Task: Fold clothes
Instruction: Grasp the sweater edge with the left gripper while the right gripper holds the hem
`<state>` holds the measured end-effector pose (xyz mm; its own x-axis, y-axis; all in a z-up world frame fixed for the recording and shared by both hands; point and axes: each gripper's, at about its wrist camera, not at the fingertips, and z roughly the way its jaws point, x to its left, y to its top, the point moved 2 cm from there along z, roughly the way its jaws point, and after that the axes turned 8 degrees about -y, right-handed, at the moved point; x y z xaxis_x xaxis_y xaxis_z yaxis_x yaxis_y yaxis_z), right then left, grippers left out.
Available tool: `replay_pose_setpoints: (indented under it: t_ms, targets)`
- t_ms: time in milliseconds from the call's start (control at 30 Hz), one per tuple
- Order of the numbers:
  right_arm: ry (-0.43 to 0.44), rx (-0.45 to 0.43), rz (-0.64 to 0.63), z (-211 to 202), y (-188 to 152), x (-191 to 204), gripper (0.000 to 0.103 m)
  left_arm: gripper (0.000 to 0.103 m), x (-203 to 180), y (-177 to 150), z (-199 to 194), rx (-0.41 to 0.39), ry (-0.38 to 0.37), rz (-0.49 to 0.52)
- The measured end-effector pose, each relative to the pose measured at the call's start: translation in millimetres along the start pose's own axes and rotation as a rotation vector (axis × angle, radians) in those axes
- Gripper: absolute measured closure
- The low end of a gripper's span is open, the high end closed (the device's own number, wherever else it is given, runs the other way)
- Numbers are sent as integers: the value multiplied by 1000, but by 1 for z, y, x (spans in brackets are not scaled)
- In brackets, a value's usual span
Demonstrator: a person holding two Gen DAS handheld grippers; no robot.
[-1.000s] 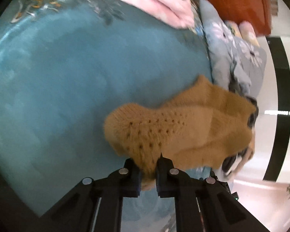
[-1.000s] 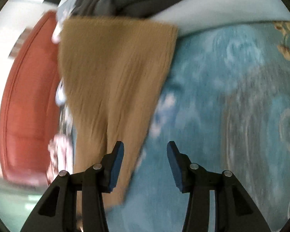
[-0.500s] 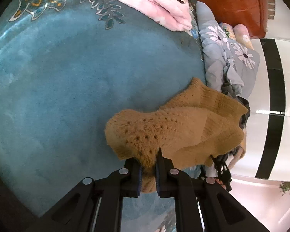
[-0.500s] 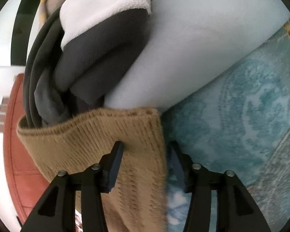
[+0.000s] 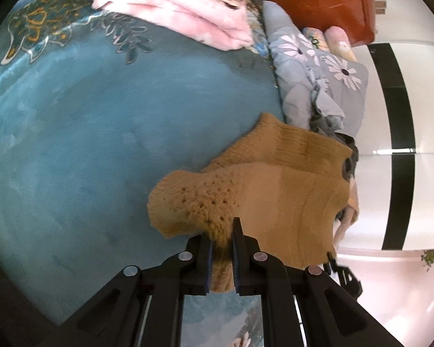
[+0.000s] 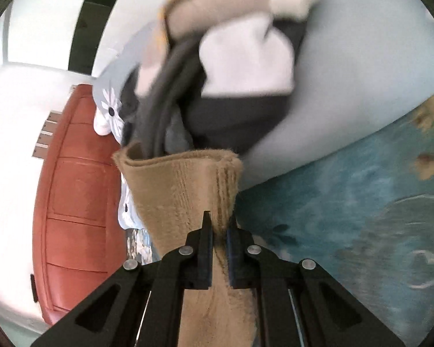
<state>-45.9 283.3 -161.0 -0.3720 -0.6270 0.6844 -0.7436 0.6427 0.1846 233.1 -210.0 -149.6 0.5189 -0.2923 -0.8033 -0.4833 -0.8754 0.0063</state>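
Note:
A tan knitted garment [image 5: 275, 190] lies bunched on the teal bedspread [image 5: 101, 144]. My left gripper [image 5: 222, 240] is shut on its holed knit edge, which bulges up between the pads. In the right wrist view the same tan knit [image 6: 182, 190] shows its ribbed hem, and my right gripper [image 6: 217, 231] is shut on that hem, the cloth pinched and lifted off the spread. The garment stretches away from each gripper toward a pile of other clothes.
A pink folded garment [image 5: 188, 14] lies at the far edge. A grey floral quilt [image 5: 318, 81] and dark and white clothes [image 6: 231, 72] are heaped beside the knit, on a pale blue cover [image 6: 361, 86]. A red-brown wooden headboard [image 6: 72, 217] stands behind.
My right gripper moved up to the ribbed hem and closed on it; it stood open before. The left gripper kept its grip and rose a little.

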Motion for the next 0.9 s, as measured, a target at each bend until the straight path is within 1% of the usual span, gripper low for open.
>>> replay_pose_setpoints:
  t_ms: [67, 167, 233, 300, 367, 433, 500, 567, 700, 800, 900]
  targets:
    - [-3, -24, -1, -26, 3, -10, 96, 92, -7, -4, -3, 10, -8, 32]
    - [-12, -55, 3, -62, -2, -25, 96, 92, -15, -15, -5, 39, -20, 67]
    - [-5, -69, 5, -87, -12, -37, 96, 92, -20, -24, -6, 57, -16, 97]
    - [-11, -74, -7, -103, -26, -43, 96, 92, -23, -33, -10, 69, -6, 126]
    - [-2, -62, -9, -121, -30, -62, 96, 92, -23, -36, -18, 59, 10, 142]
    - [8, -50, -7, -132, -42, -73, 96, 93, -18, -33, -31, 17, 33, 144]
    - [15, -23, -7, -138, -61, -82, 96, 93, -11, -28, -47, -33, 44, 133]
    - [16, 8, -15, -143, -80, -88, 96, 93, 2, -19, -64, -83, 48, 100]
    - [-30, 146, -62, -139, -128, -102, 96, 93, 27, -4, -88, -160, 47, 24]
    - [-93, 208, -93, -129, -155, -115, 96, 93, 48, -1, -90, -158, 67, -25]
    - [-159, 239, -60, -117, -164, -134, 96, 93, 62, -3, -83, -127, 102, -44]
